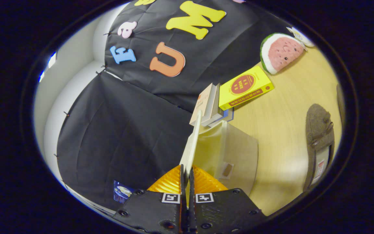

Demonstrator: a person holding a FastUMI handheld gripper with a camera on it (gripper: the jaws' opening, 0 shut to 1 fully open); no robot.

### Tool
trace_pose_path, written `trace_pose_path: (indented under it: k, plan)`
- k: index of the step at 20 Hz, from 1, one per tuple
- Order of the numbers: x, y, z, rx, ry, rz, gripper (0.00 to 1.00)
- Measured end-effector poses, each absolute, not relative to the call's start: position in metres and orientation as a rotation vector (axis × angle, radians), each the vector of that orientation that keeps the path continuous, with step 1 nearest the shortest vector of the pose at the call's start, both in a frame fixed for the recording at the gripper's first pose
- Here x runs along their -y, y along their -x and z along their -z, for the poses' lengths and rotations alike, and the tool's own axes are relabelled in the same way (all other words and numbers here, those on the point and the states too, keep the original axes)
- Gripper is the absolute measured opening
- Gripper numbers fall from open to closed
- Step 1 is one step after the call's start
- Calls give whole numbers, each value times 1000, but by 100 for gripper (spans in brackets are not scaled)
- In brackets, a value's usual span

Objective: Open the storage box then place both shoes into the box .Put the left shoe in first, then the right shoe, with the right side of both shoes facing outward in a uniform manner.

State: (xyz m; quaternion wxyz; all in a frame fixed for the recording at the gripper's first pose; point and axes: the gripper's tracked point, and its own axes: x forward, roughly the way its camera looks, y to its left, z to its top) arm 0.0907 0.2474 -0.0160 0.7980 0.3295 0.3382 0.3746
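My tool has its two fingers drawn almost together, pinching the thin edge of the storage box's lid — the white panel runs edge-on straight ahead from between the pads, swung up and standing nearly on end. The storage box itself, translucent white, sits just beside the fingers on the pale wooden worktop, its mouth apparently uncovered, though I cannot see inside it from here.

My first worry is the grip. I hold only a narrow strip of a smooth lid, and by my judgement a small twist of my wrist could let it slide out and drop shut again. If I pull further past upright, the light, seemingly empty box could tip or skid with the lid — nothing I can see holds it down.

Just beyond the lid's far end stands a stack of books with a yellow book lying across it. The lid's tip looks close to them, whether touching I cannot tell; swinging it further back could nudge them over.

Further out a brown shoe lies on the worktop, well apart from the box, and I cannot tell whether it is the left or the right one. Picking it up on a guess would spoil the order and the facing. A watermelon plush sits by the wall, out of harm's way.
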Motion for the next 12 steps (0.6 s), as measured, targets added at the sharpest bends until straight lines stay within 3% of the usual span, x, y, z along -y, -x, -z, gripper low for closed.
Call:
trace_pose_path:
  k: [12]
  plan:
    - [-359,-65,-69,-655,-593,-844,7]
